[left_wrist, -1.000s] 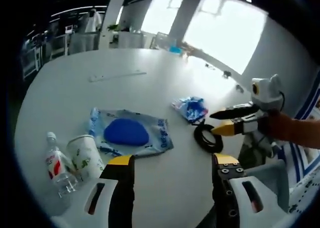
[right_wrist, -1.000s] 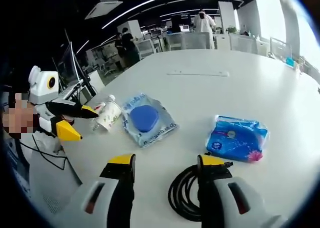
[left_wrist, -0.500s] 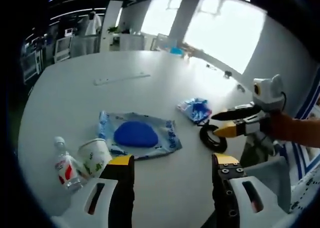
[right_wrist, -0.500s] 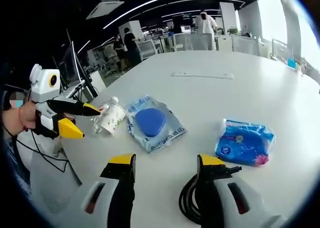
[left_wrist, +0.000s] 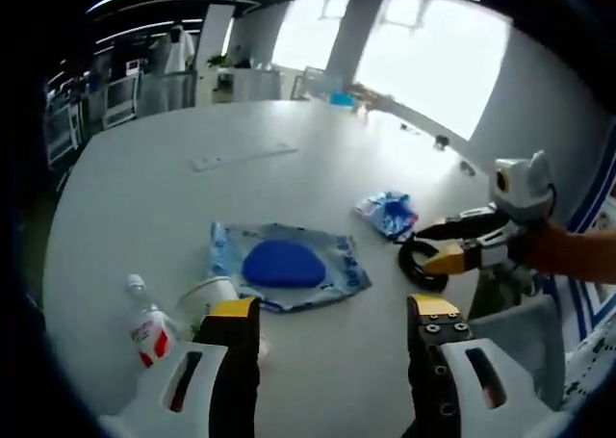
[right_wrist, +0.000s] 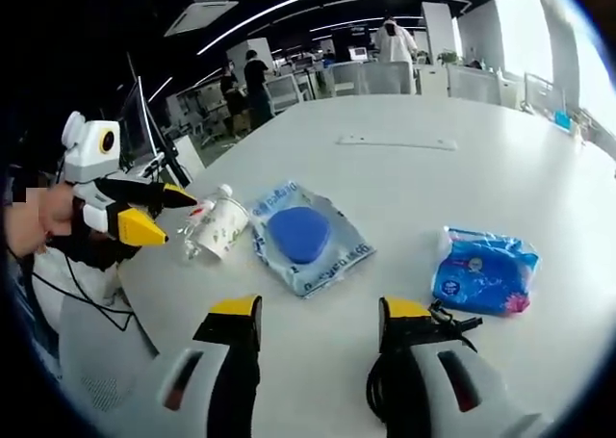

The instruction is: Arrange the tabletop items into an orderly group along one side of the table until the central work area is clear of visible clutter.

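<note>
Left gripper view: left tongs hovering over near desk edge, jaws apart, gripping nothing. Bottle lying at lower left, paper cup tipped just beside it, touching or nearly touching left jaw tip. Clear pouch with blue pad lying flat just ahead of tongs, between the jaws' lines. Blue packet sitting farther right, near black cable coil. Ruler-like strip lying well apart toward far side. Right tongs coming in from right, jaws apart, tips over coil; contact impossible to tell.

Right gripper view: right tongs jaws apart, clamping nothing. Cable coil lying right under right jaw, partly hidden by it. Blue packet sitting ahead-right, near. Pouch with pad lying ahead between jaws. Cup and bottle lying left of pouch, cup blocking most of bottle. Left tongs entering from left, jaws apart, tips just beside cup. Strip lying far across desk. Office desks, chairs, people standing in background.
</note>
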A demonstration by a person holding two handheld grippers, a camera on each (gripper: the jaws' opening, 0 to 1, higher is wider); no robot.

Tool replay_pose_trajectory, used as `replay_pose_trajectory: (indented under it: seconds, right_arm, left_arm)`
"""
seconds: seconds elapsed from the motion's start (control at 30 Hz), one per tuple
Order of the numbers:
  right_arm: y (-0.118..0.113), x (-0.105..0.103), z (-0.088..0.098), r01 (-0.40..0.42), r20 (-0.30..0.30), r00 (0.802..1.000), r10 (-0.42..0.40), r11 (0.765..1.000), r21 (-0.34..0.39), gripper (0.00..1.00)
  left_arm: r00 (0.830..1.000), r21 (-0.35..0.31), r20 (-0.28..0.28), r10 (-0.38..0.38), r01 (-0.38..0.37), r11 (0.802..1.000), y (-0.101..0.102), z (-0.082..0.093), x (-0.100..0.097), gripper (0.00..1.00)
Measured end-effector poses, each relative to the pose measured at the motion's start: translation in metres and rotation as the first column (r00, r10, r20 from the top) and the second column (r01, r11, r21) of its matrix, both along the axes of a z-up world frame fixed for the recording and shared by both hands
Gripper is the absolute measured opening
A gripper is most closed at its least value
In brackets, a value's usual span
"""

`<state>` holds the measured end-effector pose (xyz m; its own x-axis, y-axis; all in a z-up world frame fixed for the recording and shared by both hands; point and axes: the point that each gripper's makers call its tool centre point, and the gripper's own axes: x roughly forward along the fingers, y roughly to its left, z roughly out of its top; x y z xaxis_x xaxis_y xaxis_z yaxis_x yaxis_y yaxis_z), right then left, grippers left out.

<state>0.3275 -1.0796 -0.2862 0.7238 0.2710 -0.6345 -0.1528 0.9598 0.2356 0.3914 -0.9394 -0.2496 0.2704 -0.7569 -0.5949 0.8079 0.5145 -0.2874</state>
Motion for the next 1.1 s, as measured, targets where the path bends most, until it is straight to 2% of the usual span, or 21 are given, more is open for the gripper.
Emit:
replay_pose_trajectory:
  seconds: [0.4, 1.1]
  right_arm:
    - [0.016, -0.001, -0.004, 0.016, -0.008, 1.0, -0.015, 1.0, 0.009, 0.46]
    - [0.028, 0.006, -0.012, 0.076, -0.032, 0.997, -0.075, 0.997, 0.026, 0.45]
  left_arm:
    - [1.0, 0.011, 0.025, -0.018, 0.018, 1.0, 0.005, 0.006, 0.02, 0.58]
    - [0.998, 0.035, 0.043, -0.048, 0.047, 0.998, 0.011, 0.003, 0.053, 0.57]
